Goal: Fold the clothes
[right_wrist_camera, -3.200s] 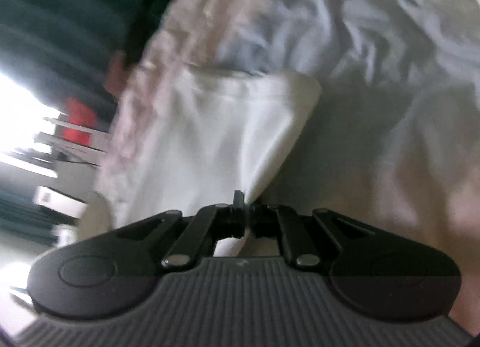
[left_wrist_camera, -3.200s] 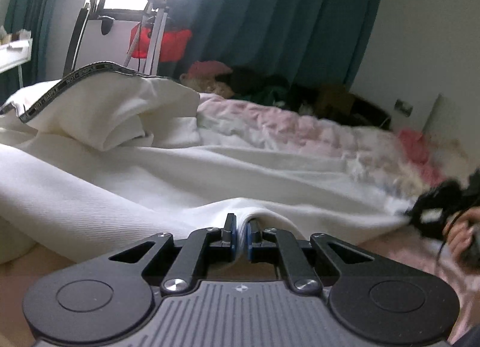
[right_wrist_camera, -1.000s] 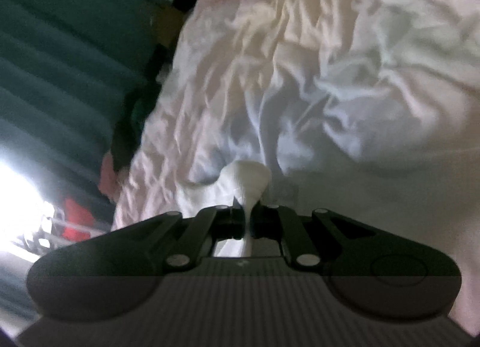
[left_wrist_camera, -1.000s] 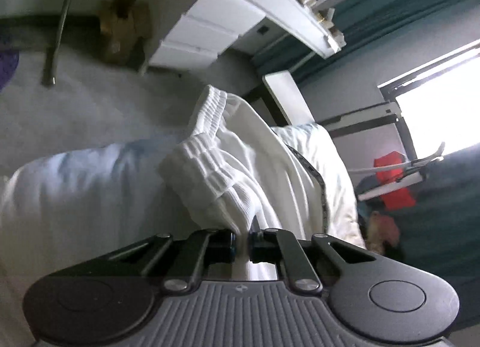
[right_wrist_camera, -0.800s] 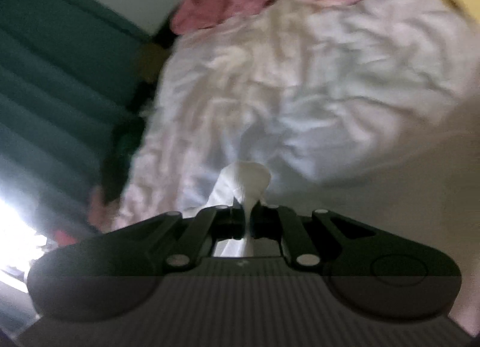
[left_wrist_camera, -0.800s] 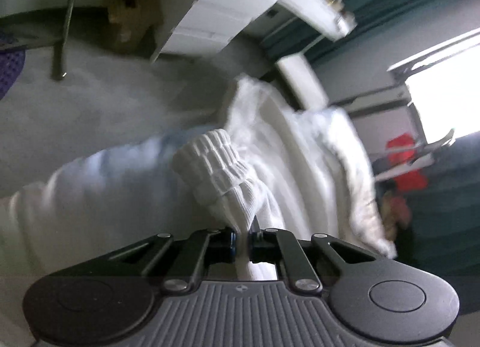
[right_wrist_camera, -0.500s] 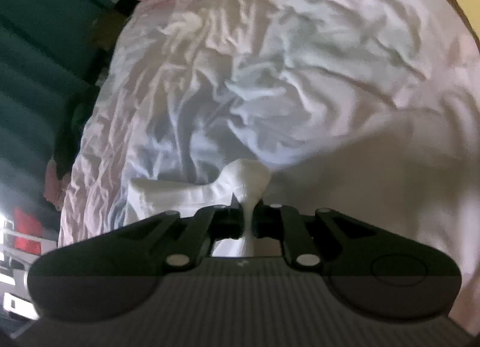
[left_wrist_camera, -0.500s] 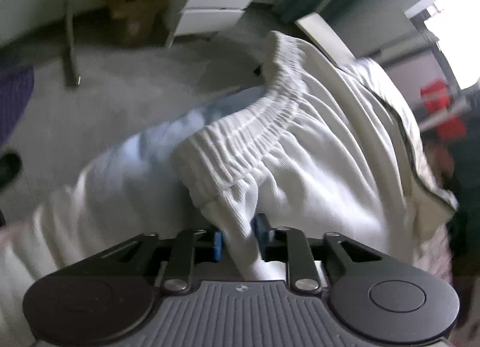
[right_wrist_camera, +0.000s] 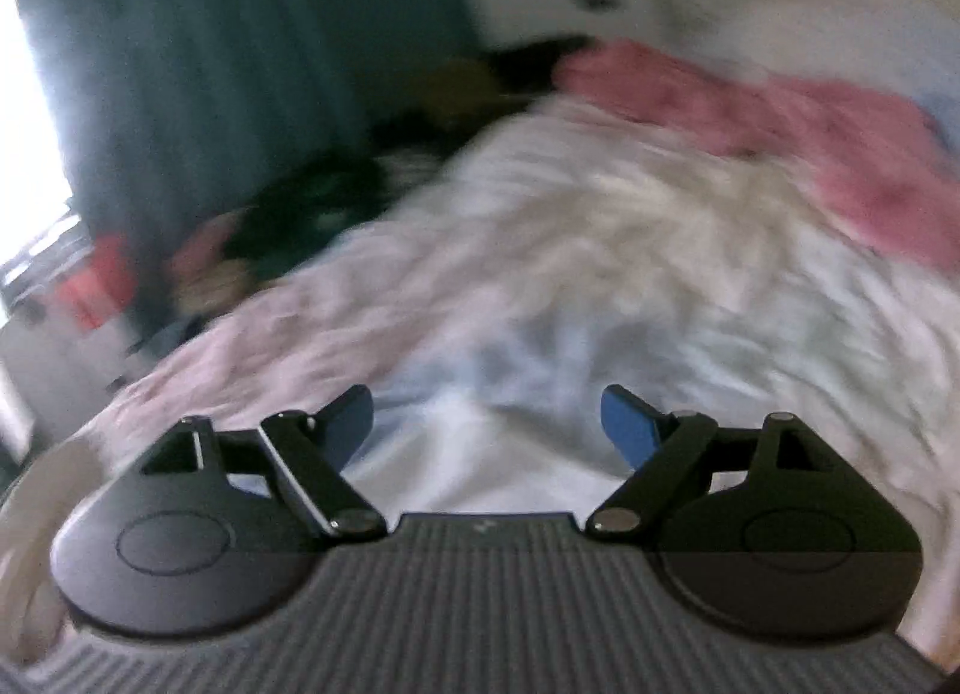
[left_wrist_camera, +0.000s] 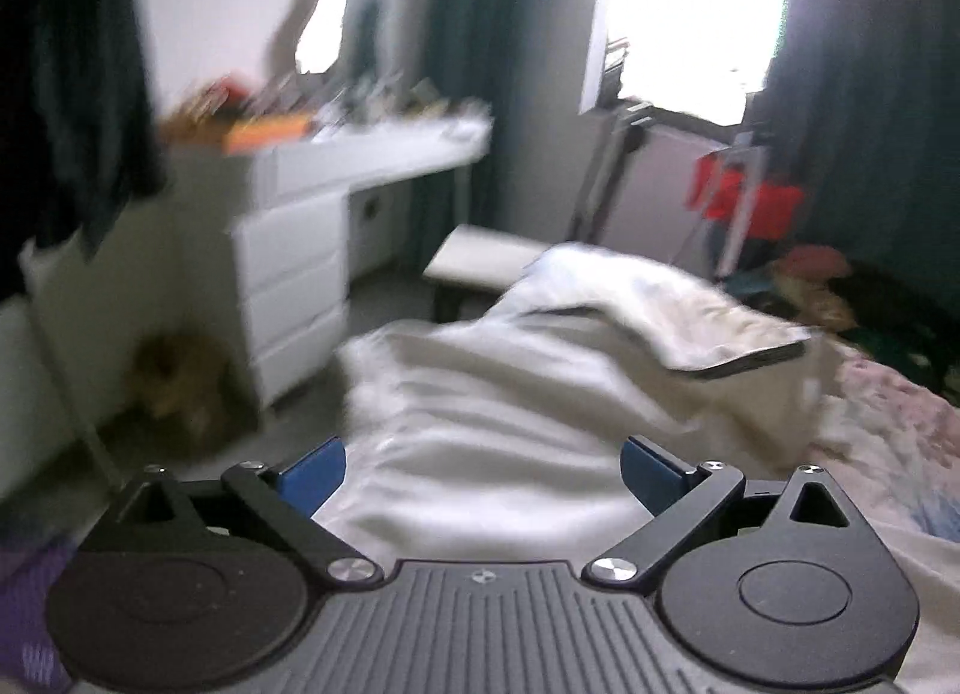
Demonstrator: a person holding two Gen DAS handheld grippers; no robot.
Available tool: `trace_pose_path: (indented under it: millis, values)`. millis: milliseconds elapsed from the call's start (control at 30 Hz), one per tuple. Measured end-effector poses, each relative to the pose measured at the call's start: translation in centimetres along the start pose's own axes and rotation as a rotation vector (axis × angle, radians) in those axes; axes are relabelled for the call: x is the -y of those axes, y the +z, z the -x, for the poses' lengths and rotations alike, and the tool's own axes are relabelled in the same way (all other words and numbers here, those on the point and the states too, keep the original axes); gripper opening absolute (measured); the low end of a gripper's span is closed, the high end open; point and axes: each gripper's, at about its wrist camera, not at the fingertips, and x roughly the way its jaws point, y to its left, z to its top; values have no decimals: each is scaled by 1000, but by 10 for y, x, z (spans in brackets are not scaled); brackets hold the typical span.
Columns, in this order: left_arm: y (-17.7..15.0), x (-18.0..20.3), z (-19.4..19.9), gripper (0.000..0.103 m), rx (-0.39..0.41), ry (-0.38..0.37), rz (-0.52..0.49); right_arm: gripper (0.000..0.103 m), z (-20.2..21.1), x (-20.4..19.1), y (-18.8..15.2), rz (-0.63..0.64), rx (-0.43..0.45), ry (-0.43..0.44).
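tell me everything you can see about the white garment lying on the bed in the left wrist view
The white garment is a soft, ribbed-looking cloth lying loosely heaped on the bed, with broad folds running across it. Its far part is doubled over into a thick flap whose dark-trimmed edge points right. Motion blur hides finer detail. The left gripper is wide open just before it, blue pads clear of the cloth, so nothing grips it.
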Motion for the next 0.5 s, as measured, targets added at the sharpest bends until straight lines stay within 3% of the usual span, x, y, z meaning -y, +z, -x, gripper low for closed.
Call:
trace_pose_path:
  millis: [67, 167, 267, 500]
  values:
    - [0, 34, -5, 103, 31, -86, -66, 85, 12, -23, -2, 85, 18, 122]
    - [-2, 78, -9, 103, 66, -130, -155, 85, 31, -51, -5, 174, 44, 242]
    - [-13, 121, -12, 103, 92, -169, -215, 85, 48, -71, -12, 218, 60, 323]
    - [-36, 205, -29, 103, 82, -293, -239, 85, 74, -111, -30, 306, 72, 484]
